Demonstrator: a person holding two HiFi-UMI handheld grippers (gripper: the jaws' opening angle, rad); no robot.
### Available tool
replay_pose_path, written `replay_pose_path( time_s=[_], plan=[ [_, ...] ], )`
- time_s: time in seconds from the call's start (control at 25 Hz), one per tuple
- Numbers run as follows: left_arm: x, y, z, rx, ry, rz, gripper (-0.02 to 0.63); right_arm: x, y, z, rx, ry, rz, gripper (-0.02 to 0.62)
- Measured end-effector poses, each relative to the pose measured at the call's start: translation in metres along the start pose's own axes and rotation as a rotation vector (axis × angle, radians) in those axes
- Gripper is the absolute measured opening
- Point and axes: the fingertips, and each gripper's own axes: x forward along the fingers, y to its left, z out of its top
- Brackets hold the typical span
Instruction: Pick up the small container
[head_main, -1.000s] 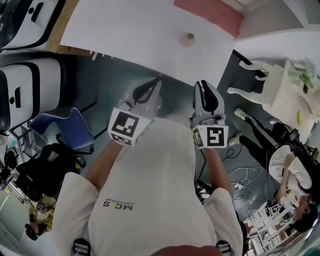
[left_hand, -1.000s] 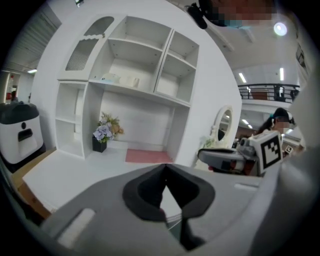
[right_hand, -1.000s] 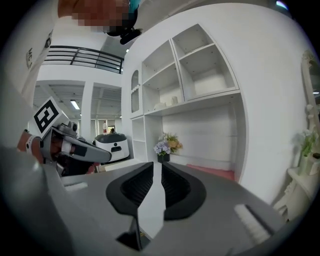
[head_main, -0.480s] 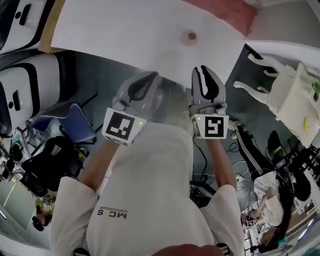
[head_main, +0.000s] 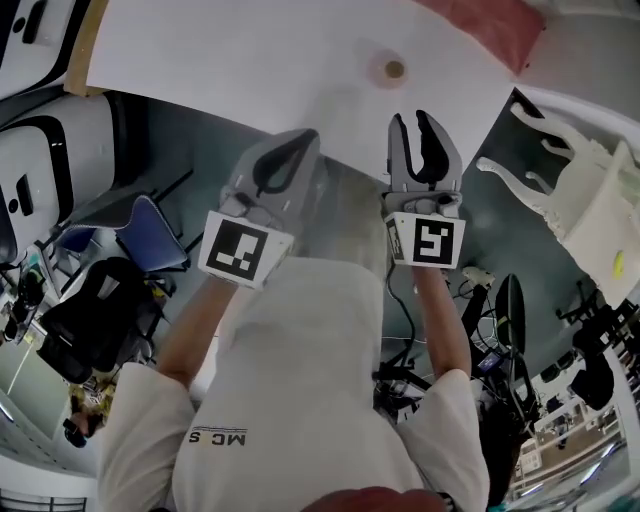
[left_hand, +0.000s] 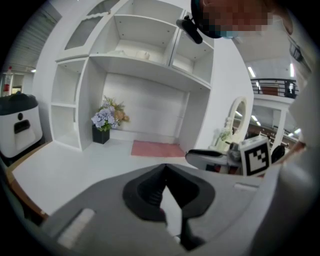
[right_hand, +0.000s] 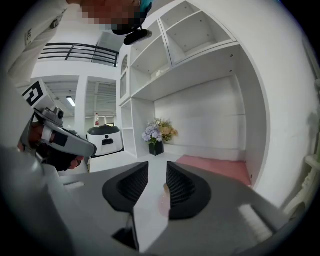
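Seen from above, a person in a white T-shirt (head_main: 310, 380) holds two hand tools out from the chest, both aimed at the near edge of a white worktop (head_main: 250, 60).

The left tongs (head_main: 306, 146) are pressed together at the tips with nothing in them. They hang back over the floor, just short of the worktop edge, and appear idle.

The right tongs (head_main: 412, 122) are spread and opening, with nothing between the pads. Their tips reach just over the worktop edge and point straight ahead at the small container (head_main: 394, 70). This looks like the line-up for a reach, with the gap widening so it can pass around the container.

The small container is a pale pink pot with a brown top. It stands upright and alone on the worktop, a short way beyond the right tongs and untouched. In the right gripper view it shows through the gap between the pads, further off on the surface.

The worktop is plain and bare apart from a pink mat (left_hand: 156, 148) toward its far side. Behind it rises white open shelving (left_hand: 145, 55), with a dark vase of lilac flowers (left_hand: 107, 119) in one corner.

A carved white chair (head_main: 545, 190) stands to the right on the grey floor, and a blue chair (head_main: 150, 235) to the left.
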Motion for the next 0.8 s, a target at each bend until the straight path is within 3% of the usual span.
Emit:
replay_pose_path(
  time_s=[0.8],
  plan=[
    [0.058,0.027,-0.048,0.0,0.007,-0.001,-0.002,0.067,-0.026,-0.068,-0.066,0.032,-0.008,0.158]
  ],
)
